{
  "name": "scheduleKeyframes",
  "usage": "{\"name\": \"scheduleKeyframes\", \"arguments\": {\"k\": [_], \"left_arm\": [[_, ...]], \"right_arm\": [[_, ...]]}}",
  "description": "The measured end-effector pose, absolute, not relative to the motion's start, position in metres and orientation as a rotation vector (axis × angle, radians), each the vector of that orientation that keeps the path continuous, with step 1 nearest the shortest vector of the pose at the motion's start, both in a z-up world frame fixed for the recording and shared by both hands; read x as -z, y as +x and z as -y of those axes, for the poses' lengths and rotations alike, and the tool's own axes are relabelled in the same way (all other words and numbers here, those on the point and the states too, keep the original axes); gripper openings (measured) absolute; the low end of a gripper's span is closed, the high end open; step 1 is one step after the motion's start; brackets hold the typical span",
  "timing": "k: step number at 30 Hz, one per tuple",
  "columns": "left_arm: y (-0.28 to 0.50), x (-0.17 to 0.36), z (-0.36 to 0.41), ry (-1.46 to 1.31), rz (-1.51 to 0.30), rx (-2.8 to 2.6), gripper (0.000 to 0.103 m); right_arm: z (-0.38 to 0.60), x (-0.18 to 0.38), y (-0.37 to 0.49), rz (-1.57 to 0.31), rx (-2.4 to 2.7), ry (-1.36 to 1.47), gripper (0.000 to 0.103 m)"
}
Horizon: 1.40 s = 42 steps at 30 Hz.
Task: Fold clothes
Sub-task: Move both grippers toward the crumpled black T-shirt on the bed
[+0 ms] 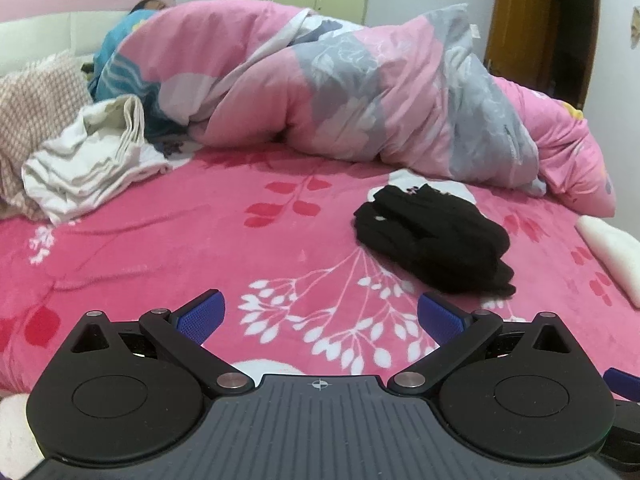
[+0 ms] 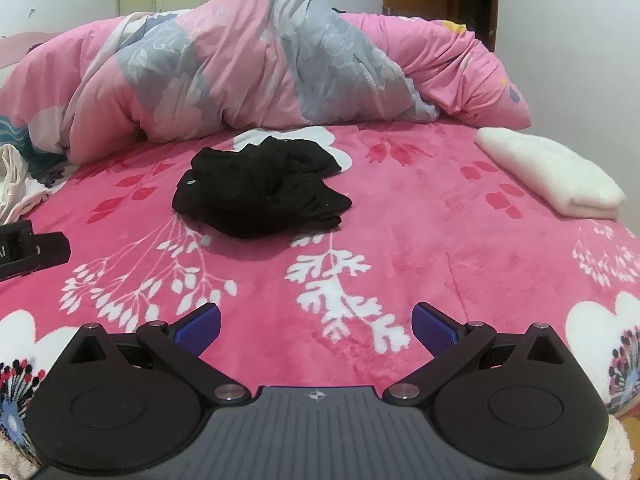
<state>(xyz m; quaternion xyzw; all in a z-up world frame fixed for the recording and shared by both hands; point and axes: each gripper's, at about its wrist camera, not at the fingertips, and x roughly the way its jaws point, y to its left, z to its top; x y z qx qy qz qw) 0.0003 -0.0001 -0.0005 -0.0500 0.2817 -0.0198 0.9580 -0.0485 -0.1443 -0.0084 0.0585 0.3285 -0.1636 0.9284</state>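
2 claws, both mine, both spread wide with nothing between the blue pads: left gripper (image 1: 321, 314), right gripper (image 2: 316, 322), each low over the pink floral blanket (image 2: 420, 248). 1 black garment (image 2: 260, 192) lies in a loose rumpled heap mid-blanket, at 12 o'clock from my right claw and about 1 o'clock from my left (image 1: 432, 236), near neither. Looks thin, soft, light, floppy; it'll sag and drag on the fleece, so I'd pinch an outer hem or corner at the heap's edge, not the bunched middle. Can't tell if it's a rough fold or just dumped. 1 white folded cloth (image 2: 548, 172) sits at 2 o'clock, neat and flat. 1 crumpled white pile (image 1: 92, 160) at 10 o'clock from my left claw. 1 pink-grey duvet (image 1: 340, 88) bunched across the back, a person lying under it.
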Motion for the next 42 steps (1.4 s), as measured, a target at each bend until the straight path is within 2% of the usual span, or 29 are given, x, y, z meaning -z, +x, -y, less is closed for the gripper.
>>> {"name": "scheduleKeyframes", "arguments": {"k": [13, 23, 42], "left_arm": [[0.011, 0.018, 0.006, -0.065, -0.712, -0.043, 0.103], [0.010, 0.019, 0.016, -0.033, -0.664, -0.033, 0.103], [0.017, 0.032, 0.012, -0.162, -0.762, 0.120, 0.103]], "right_arm": [[0.146, 0.011, -0.043, -0.673, 0.366, 0.127, 0.103], [0.148, 0.010, -0.045, -0.668, 0.375, 0.137, 0.103], [0.150, 0.009, -0.046, -0.659, 0.378, 0.136, 0.103]]}}
